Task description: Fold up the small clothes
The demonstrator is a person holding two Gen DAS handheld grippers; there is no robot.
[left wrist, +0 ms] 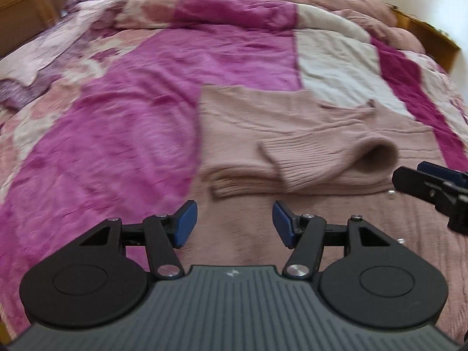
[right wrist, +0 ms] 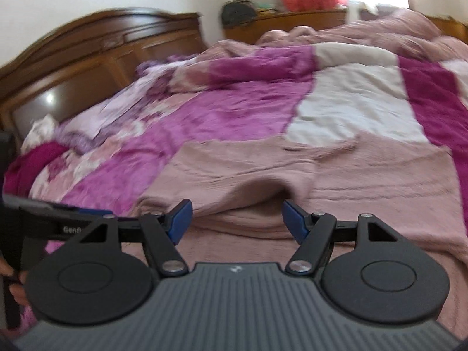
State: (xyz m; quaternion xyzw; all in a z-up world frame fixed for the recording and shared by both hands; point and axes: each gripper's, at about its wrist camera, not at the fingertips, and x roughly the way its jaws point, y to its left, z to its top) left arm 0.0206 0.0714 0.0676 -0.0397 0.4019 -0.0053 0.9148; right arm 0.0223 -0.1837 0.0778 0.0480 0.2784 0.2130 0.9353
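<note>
A dusty-pink knitted sweater (left wrist: 280, 134) lies partly folded on the bed, with a ribbed sleeve (left wrist: 318, 152) laid across its front; the cuff opening faces right. It also shows in the right wrist view (right wrist: 234, 175). My left gripper (left wrist: 234, 223) is open and empty, just short of the sweater's near edge. My right gripper (right wrist: 237, 220) is open and empty, right at the sweater's near fold. The right gripper also shows at the right edge of the left wrist view (left wrist: 409, 181). The left gripper shows at the left of the right wrist view (right wrist: 58, 219).
The bed is covered by a rumpled magenta, pink and white patchwork quilt (left wrist: 117, 117). A pink blanket (left wrist: 336, 3) is bunched at the far side. A wooden headboard (right wrist: 87, 52) stands at the left, and a wooden bedside cabinet (right wrist: 292, 20) at the back.
</note>
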